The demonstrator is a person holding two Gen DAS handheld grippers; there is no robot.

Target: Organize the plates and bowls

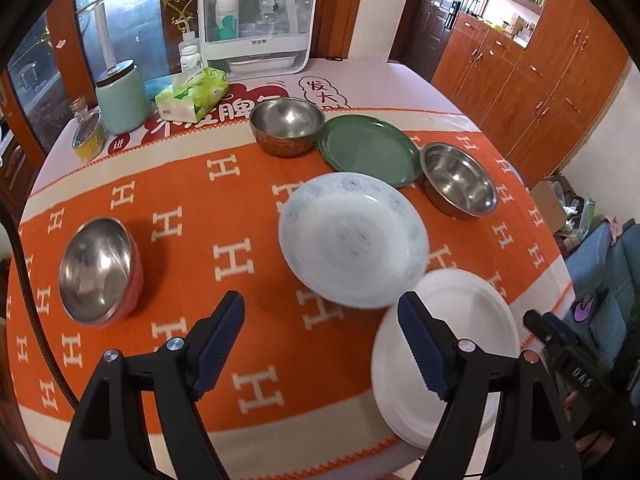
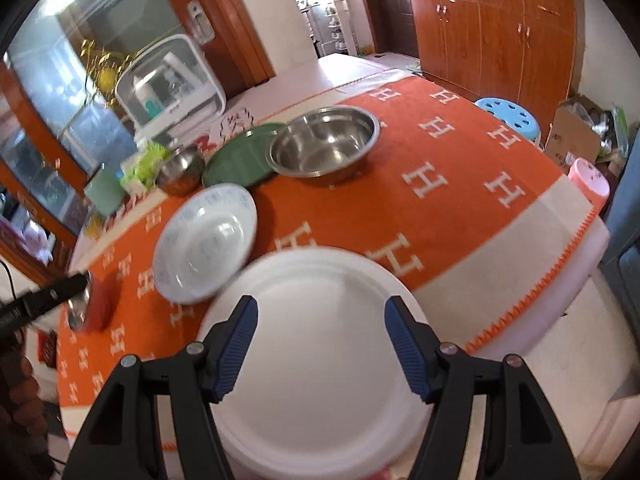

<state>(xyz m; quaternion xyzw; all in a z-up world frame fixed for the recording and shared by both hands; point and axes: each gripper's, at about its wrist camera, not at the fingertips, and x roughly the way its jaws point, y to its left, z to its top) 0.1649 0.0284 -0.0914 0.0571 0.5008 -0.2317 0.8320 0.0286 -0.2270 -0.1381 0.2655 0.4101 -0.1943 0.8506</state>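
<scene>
My left gripper [image 1: 320,320] hangs open over bare orange cloth, nothing between its fingers. To its left stands a steel bowl with a red outside [image 1: 96,272]. Ahead lies a white deep plate with a faint blue pattern [image 1: 352,240], its rim meeting a plain white plate [image 1: 460,320] near the front edge. My right gripper [image 2: 322,312] is open just above that white plate [image 2: 320,380], gripping nothing. Farther back are a green plate [image 1: 370,150] and two steel bowls, a small one [image 1: 286,126] and a wide one [image 1: 460,178]. The patterned plate [image 2: 204,244] looks blurred in the right wrist view.
An orange cloth with white H marks covers the table [image 1: 192,200]. At the back stand a tissue pack [image 1: 192,96], a mint canister [image 1: 120,96], a glass jar [image 1: 88,136] and a white cabinet of bottles [image 1: 256,20]. A blue stool [image 2: 508,114] and a cardboard box [image 2: 576,132] are beyond the right edge.
</scene>
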